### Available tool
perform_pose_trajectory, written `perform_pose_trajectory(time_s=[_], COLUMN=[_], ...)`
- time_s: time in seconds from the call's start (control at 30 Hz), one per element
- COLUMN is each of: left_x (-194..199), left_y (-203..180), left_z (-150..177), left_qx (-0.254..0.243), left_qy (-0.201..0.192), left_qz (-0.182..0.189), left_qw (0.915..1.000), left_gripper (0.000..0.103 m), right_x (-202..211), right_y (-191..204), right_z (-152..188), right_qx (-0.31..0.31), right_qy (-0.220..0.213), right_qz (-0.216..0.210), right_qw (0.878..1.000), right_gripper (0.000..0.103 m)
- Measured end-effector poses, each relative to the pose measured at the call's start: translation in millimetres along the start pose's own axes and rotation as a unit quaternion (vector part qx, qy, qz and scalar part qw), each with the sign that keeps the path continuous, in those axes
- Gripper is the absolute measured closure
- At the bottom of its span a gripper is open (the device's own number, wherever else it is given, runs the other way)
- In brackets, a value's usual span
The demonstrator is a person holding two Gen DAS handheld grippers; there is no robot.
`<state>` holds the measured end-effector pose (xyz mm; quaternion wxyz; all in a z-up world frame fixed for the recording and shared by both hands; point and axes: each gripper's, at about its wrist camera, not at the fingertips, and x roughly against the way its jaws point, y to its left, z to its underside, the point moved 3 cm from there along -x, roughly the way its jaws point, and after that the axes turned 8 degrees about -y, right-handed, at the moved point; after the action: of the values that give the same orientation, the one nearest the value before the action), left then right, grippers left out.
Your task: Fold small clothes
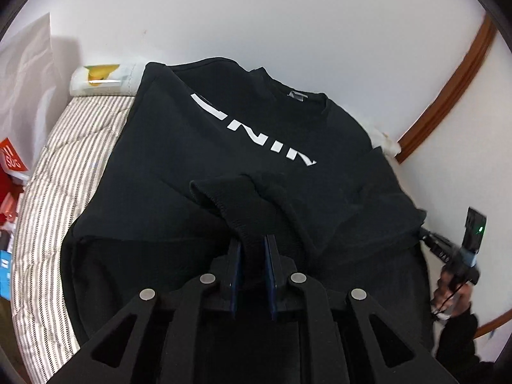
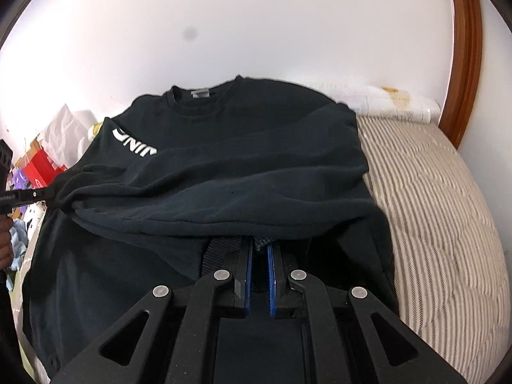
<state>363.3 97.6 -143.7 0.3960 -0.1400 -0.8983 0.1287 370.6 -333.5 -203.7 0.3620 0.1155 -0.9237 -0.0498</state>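
Note:
A black sweatshirt (image 1: 179, 160) with white lettering lies chest-up on a striped mattress (image 1: 64, 176). My left gripper (image 1: 252, 240) is shut on a bunched ribbed edge of the sweatshirt, raised over its lower part. In the right wrist view, the right gripper (image 2: 260, 246) is shut on a fold of the sweatshirt (image 2: 256, 166); the fold runs across the body and covers part of the lettering. The left gripper (image 2: 56, 196) shows at the far left, pinching the same fold. The right gripper (image 1: 424, 236), held by a hand, shows at the sweatshirt's right edge.
A white wall rises behind the bed and a curved wooden frame (image 2: 464, 64) stands at its head. A white roll with a yellow print (image 1: 99, 76) lies at the mattress end. Red bags and other clutter (image 2: 38, 166) sit beside the bed. Bare striped mattress (image 2: 432, 208) lies to the right.

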Motion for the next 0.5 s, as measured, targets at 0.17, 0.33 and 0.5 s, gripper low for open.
perform_pose_trajectory(time_s=[0.17,0.33,0.5], left_x=[19.0,4.0,-24.3], left_y=[-3.6,4.7,12.5], left_z=[-5.5,-16.4,-3.8], left_qx=[-0.015,-0.018,-0.021], left_qy=[-0.043,-0.047,-0.015], left_qz=[0.007,-0.033,-0.073], left_qw=[0.9989,0.9982,0.997], left_gripper=[0.072,0.055,0.056], right_x=[-3.9,-3.3,-1.0], right_y=[-2.8,-2.3,-1.4], right_z=[10.3,11.6,14.3], right_qx=[-0.006,-0.012,-0.011], right_qy=[0.012,0.012,0.014], right_qz=[-0.002,-0.001,-0.001], right_qw=[1.0,1.0,1.0], right_gripper=[0.096,0.095,0.095])
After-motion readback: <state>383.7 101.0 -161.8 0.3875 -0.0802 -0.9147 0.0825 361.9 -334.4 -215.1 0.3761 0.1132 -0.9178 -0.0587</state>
